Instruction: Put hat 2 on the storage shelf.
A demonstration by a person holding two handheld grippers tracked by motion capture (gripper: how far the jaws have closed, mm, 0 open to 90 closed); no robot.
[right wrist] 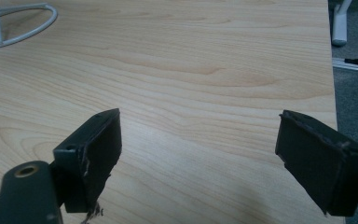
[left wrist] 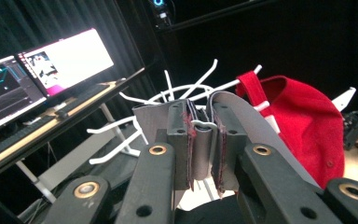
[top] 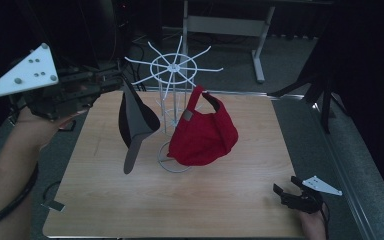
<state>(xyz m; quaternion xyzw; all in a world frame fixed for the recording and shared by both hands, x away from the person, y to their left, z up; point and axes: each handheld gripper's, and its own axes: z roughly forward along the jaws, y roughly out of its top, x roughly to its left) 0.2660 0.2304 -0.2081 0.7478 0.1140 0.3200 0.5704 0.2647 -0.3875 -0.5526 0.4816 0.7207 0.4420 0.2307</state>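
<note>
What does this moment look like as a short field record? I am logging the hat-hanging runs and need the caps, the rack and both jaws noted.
rack: white wire rack standing on the wooden table
red cap: red cap hanging from a rack arm by its back strap
grey cap: grey cap raised beside the rack, at a wire hook
left gripper: left gripper, jaws shut on the grey cap's strap
right gripper: right gripper, jaws open over bare table at the near right corner, holding nothing

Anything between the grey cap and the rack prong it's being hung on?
Nothing visible. The left gripper is shut on the grey cap at the white rack, and a prong tip already lies across the pinched fabric. The red cap hangs on another prong, off to the side.
</note>
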